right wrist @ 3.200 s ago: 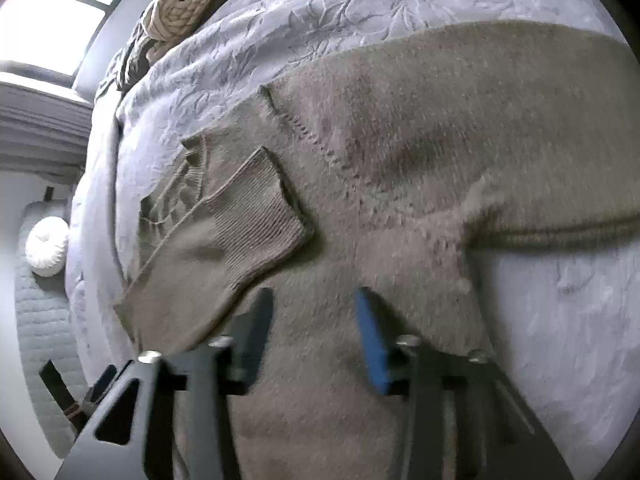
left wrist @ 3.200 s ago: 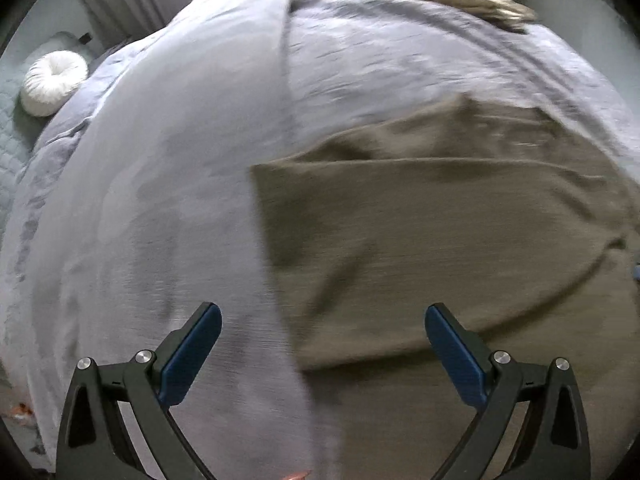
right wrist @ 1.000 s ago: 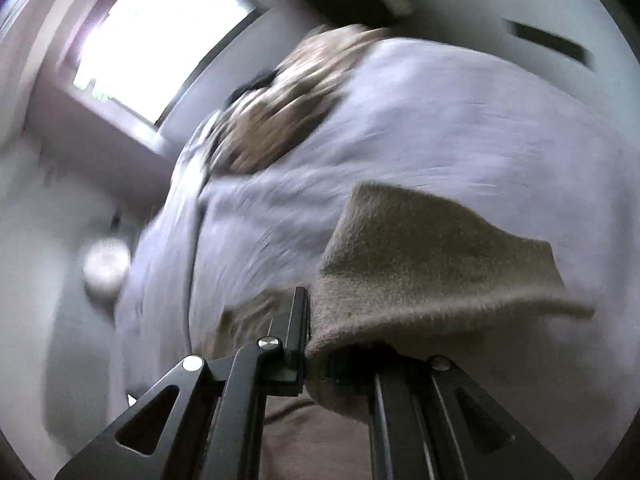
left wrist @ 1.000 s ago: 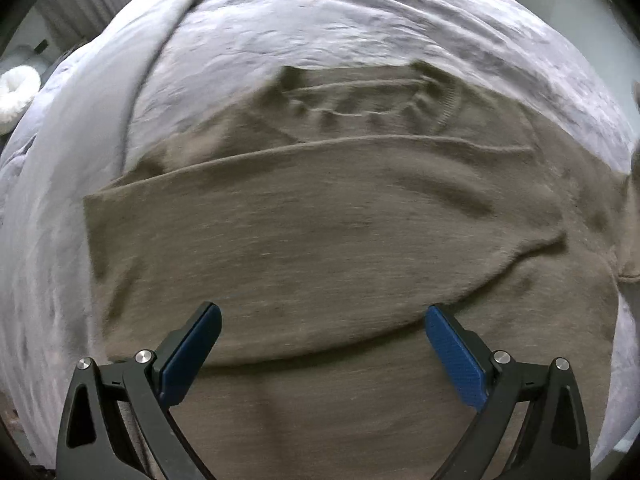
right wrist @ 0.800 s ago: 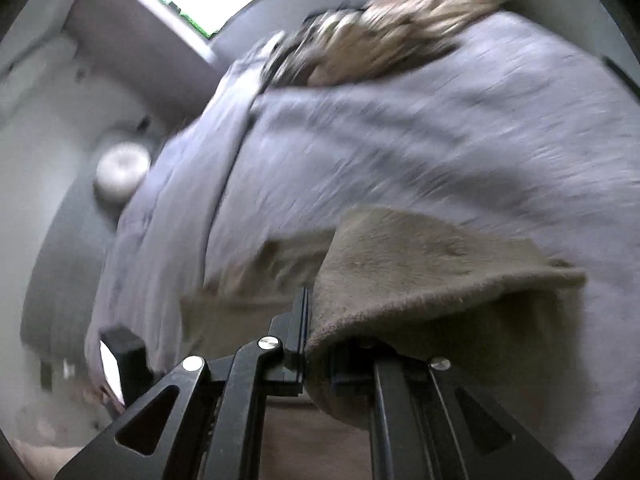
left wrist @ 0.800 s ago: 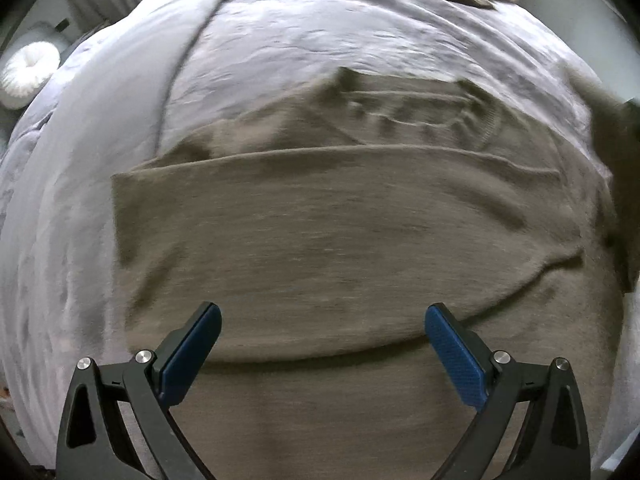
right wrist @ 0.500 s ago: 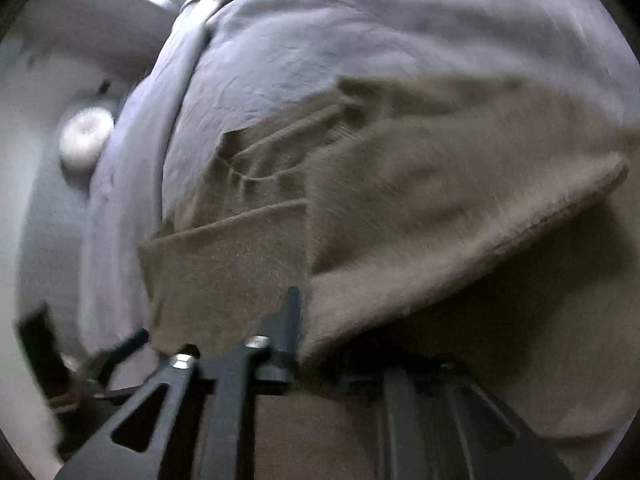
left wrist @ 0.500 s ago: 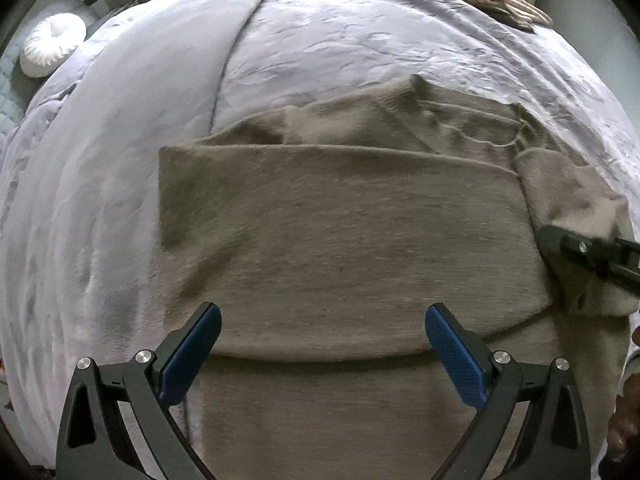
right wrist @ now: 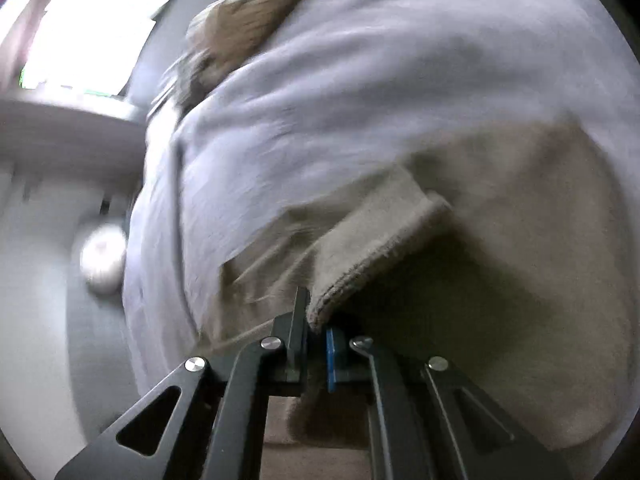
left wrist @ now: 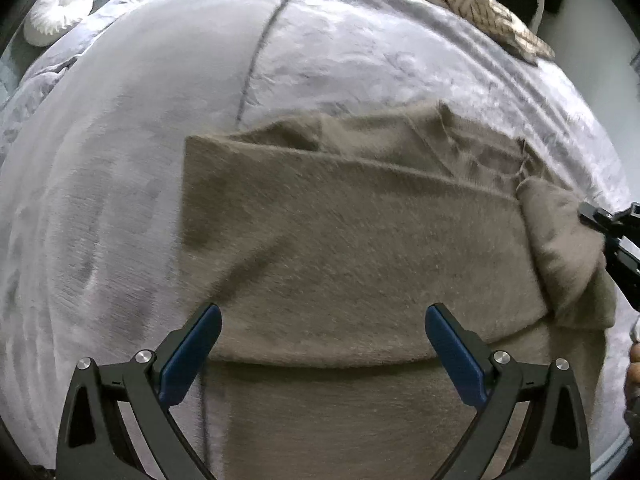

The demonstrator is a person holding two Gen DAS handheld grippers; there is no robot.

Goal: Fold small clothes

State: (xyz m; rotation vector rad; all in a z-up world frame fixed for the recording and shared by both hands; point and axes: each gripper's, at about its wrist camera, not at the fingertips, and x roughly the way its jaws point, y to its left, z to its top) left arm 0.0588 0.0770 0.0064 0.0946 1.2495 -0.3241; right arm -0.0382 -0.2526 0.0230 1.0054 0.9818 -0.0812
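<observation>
A brown knit sweater (left wrist: 352, 248) lies partly folded on a lilac bedspread (left wrist: 120, 160). My left gripper (left wrist: 322, 344) is open and empty, its blue pads hovering over the sweater's near folded edge. My right gripper (right wrist: 318, 328) is shut on the sweater's sleeve (right wrist: 376, 240) and holds it up over the body of the sweater. In the left wrist view the right gripper (left wrist: 612, 232) shows at the right edge with the sleeve (left wrist: 560, 248) bunched against it.
A tan knotted blanket (left wrist: 488, 8) lies at the far end of the bed. A round white cushion (left wrist: 56, 16) sits at the far left. A bright window (right wrist: 80, 32) shows in the right wrist view, which is blurred.
My right gripper has carried the sleeve in over the sweater's right side. The left gripper has stayed open and shifted left, so the sweater sits further right in its view.
</observation>
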